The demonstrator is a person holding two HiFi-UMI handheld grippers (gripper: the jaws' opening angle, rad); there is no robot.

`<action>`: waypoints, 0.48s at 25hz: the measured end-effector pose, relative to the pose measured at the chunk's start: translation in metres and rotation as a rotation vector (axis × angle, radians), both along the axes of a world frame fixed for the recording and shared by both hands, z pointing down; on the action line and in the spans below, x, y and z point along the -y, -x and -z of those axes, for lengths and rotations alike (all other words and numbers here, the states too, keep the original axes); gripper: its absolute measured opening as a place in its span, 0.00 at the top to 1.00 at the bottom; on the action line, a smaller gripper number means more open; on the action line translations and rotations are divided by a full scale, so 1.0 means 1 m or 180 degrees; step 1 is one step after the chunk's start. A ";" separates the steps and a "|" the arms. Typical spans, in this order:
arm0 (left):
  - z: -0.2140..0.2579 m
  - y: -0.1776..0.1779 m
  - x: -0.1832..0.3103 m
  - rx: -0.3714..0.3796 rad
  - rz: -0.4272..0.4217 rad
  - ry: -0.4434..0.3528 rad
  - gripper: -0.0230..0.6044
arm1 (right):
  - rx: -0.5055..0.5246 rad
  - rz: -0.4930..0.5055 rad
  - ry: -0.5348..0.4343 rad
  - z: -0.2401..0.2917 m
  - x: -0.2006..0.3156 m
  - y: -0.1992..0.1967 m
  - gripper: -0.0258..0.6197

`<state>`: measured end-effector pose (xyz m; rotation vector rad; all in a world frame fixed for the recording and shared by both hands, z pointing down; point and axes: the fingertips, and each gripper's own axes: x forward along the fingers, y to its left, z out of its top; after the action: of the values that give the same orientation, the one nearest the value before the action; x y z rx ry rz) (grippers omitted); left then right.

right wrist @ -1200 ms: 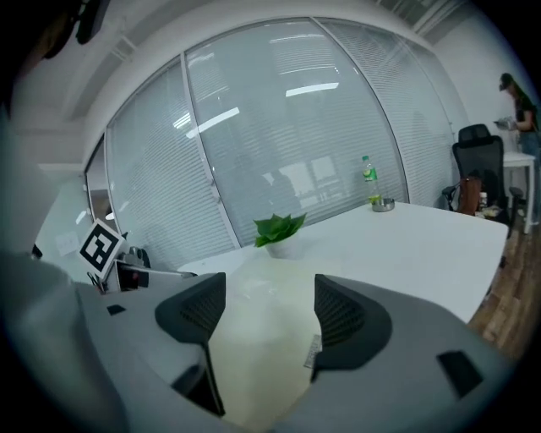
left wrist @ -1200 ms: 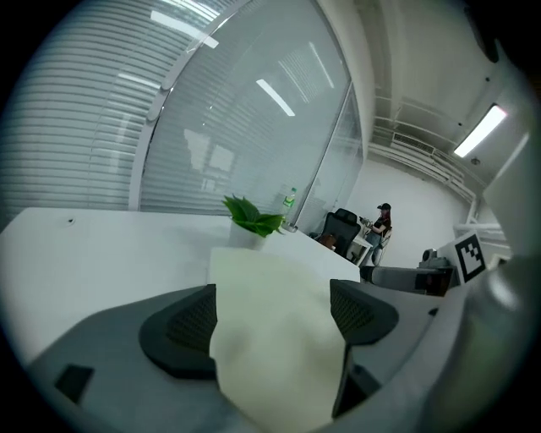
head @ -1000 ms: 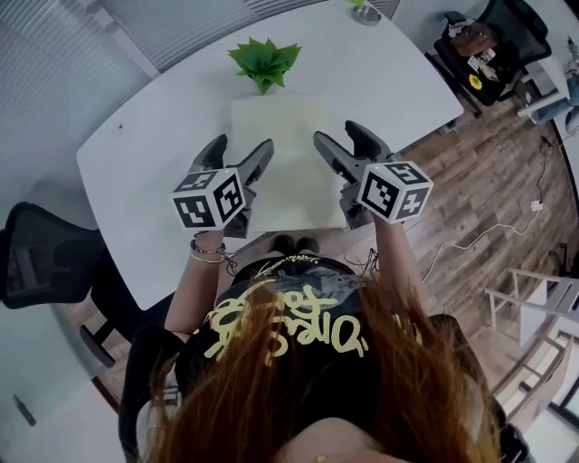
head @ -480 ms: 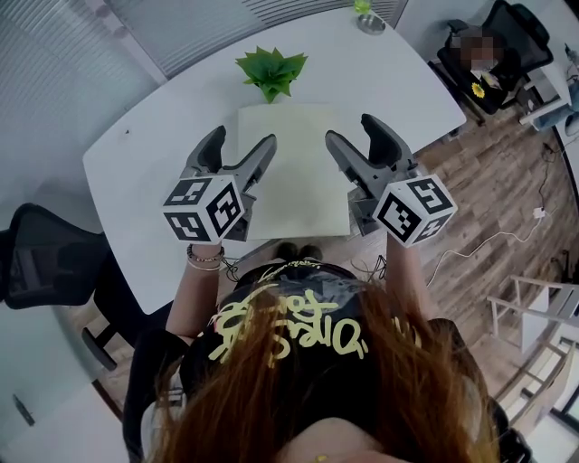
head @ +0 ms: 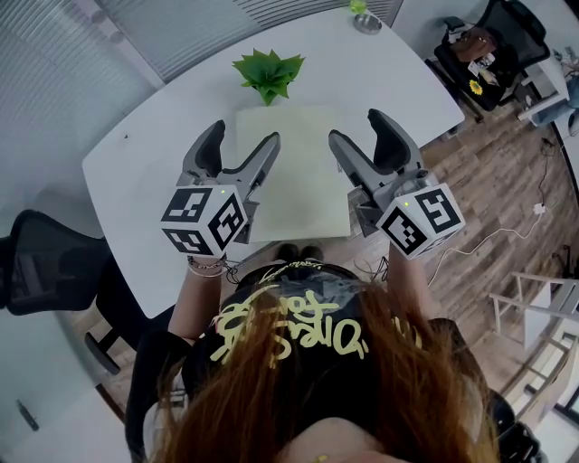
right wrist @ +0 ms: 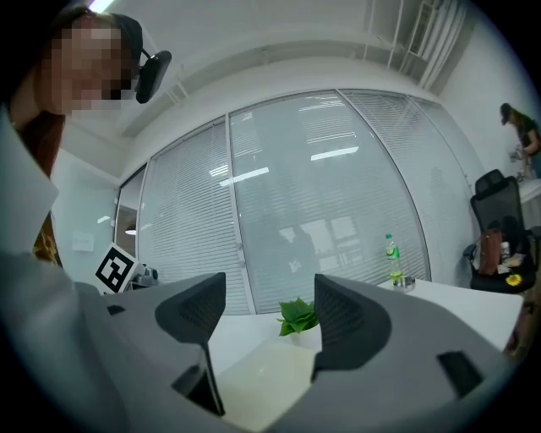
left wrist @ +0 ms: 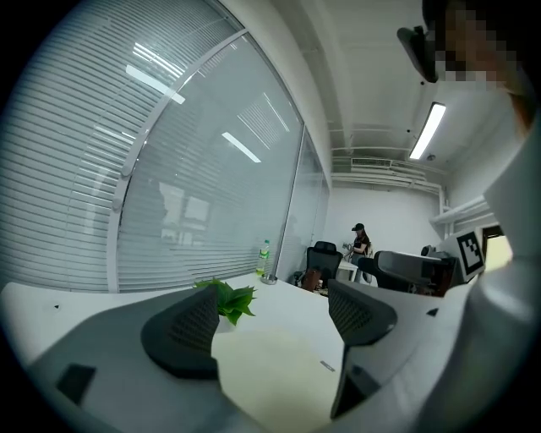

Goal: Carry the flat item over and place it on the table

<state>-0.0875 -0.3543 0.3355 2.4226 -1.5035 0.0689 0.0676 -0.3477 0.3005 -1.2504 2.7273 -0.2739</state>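
A flat pale yellow-green sheet (head: 294, 167) lies on the white table (head: 154, 172), its near edge by the table's front edge. It also shows as the sheet (left wrist: 279, 372) in the left gripper view and the sheet (right wrist: 262, 376) in the right gripper view. My left gripper (head: 242, 149) hovers above the sheet's left side, jaws open and empty. Over the sheet's right side, my right gripper (head: 364, 134) is open too, holding nothing. Both are raised off the sheet.
A small green potted plant (head: 268, 70) stands just beyond the sheet's far edge. A bottle (head: 361, 7) and dish sit at the table's far end. A black office chair (head: 45, 262) is at the left, and wooden floor with cables (head: 479, 240) at the right.
Both grippers have lifted and drawn slightly back toward me, away from the sheet's edges. The sheet stays flat on the table.
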 end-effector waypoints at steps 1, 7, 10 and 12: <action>0.002 -0.001 0.000 0.0001 -0.0003 -0.0018 0.32 | 0.0018 0.0012 0.0002 0.001 0.000 0.000 0.44; 0.008 -0.003 -0.003 -0.0020 -0.0032 -0.0092 0.40 | 0.0020 0.0037 -0.0077 0.004 -0.006 0.001 0.62; 0.012 -0.003 -0.005 -0.0040 -0.0020 -0.0131 0.48 | -0.0038 0.0039 -0.0117 0.004 -0.008 0.002 0.68; 0.014 -0.003 -0.006 -0.0029 -0.0004 -0.0157 0.54 | -0.0018 0.0018 -0.0114 0.004 -0.007 0.002 0.70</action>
<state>-0.0849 -0.3485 0.3212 2.4588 -1.5169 0.0211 0.0661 -0.3402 0.2962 -1.2364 2.7284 -0.2213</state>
